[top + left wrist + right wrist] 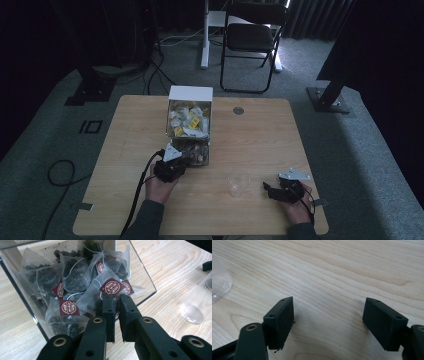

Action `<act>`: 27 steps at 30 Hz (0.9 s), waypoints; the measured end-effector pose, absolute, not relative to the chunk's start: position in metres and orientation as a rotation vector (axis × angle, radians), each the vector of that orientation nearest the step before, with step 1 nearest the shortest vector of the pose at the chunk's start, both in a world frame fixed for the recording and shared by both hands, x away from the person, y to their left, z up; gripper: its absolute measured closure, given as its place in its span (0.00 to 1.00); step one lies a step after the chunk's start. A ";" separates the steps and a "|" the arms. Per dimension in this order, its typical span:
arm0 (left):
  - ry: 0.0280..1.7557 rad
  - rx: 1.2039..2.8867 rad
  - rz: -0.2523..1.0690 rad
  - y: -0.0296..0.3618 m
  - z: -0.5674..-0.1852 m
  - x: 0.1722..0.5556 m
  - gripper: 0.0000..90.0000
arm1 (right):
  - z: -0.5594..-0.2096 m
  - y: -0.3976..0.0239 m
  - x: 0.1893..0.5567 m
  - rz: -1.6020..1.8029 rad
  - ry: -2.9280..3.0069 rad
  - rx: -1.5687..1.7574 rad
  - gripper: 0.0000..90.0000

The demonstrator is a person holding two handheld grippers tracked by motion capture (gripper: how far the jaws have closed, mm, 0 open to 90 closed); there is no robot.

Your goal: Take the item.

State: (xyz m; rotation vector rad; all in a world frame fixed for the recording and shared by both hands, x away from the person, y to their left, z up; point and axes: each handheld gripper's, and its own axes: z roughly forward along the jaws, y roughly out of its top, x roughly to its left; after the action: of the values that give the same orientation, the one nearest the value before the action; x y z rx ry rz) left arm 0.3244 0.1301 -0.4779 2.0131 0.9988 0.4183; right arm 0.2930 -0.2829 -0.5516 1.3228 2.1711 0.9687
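Observation:
A clear box [146, 286] lies tipped toward me, holding several mesh tea bags with maroon tags. My left gripper [116, 299] reaches into its mouth, jaws almost together and pinching the lower edge of the front tea bag [95, 293], just under its tag [112, 287]. From the high view the left gripper [186, 158] sits at the near end of the box [190, 145]. My right gripper [328, 312] hovers open over bare wood with nothing between its jaws; it rests near the table's front right [267, 188]. A clear plastic cup [239, 182] stands between the two hands.
The far half of the box holds yellow-tagged packets [187, 120] under a raised white lid [190, 93]. The cup [197, 303] lies to the right of the left gripper and shows at the left edge [219, 285] of the right gripper view. A folding chair [252, 37] stands beyond the table.

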 end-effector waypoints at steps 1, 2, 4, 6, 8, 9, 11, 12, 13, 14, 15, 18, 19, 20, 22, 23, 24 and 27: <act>0.993 2.015 0.424 0.130 -0.477 0.324 0.95 | -0.552 -0.283 0.293 0.968 2.171 1.324 0.28; 0.994 2.011 0.426 0.130 -0.476 0.324 0.96 | -0.552 -0.283 0.293 0.968 2.171 1.324 0.28; 0.990 2.008 0.425 0.130 -0.475 0.324 0.97 | -0.552 -0.283 0.293 0.968 2.171 1.324 0.28; 0.986 2.009 0.429 0.131 -0.474 0.324 0.99 | -0.552 -0.283 0.293 0.968 2.171 1.323 0.28; 0.988 2.008 0.431 0.131 -0.473 0.325 1.00 | -0.552 -0.283 0.293 0.968 2.171 1.323 0.28; 0.986 2.007 0.432 0.131 -0.473 0.325 1.00 | -0.552 -0.283 0.293 0.968 2.171 1.323 0.28; 0.984 2.011 0.432 0.132 -0.472 0.325 1.00 | -0.552 -0.283 0.293 0.969 2.171 1.323 0.28; 0.987 2.004 0.431 0.132 -0.471 0.325 1.00 | -0.552 -0.283 0.293 0.968 2.171 1.323 0.28; 0.989 2.004 0.434 0.132 -0.471 0.325 1.00 | -0.552 -0.283 0.293 0.969 2.171 1.323 0.28; 0.988 2.005 0.435 0.132 -0.470 0.326 1.00 | -0.552 -0.283 0.293 0.969 2.171 1.323 0.28; 0.988 2.000 0.436 0.132 -0.469 0.326 1.00 | -0.552 -0.283 0.293 0.969 2.171 1.323 0.28; 0.986 1.998 0.440 0.133 -0.467 0.326 1.00 | -0.552 -0.283 0.293 0.969 2.171 1.323 0.28; 0.986 1.996 0.442 0.133 -0.467 0.325 1.00 | -0.552 -0.283 0.293 0.968 2.171 1.324 0.28; 0.985 1.999 0.445 0.133 -0.466 0.325 1.00 | -0.552 -0.283 0.293 0.968 2.171 1.324 0.28; 0.986 1.995 0.449 0.133 -0.465 0.325 1.00 | -0.552 -0.283 0.293 0.968 2.171 1.324 0.28; 0.984 1.995 0.452 0.133 -0.465 0.325 1.00 | -0.552 -0.283 0.293 0.969 2.171 1.323 0.28; 0.983 1.994 0.451 0.134 -0.465 0.325 1.00 | -0.552 -0.283 0.293 0.969 2.171 1.322 0.28; 0.981 1.990 0.451 0.134 -0.463 0.325 1.00 | -0.552 -0.283 0.293 0.968 2.171 1.324 0.28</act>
State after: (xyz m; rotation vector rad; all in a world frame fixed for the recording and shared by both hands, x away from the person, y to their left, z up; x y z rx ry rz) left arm 0.3248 0.1336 -0.4633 1.9898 0.9814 0.4507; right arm 0.2930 -0.2829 -0.5516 1.3237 2.1709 0.9683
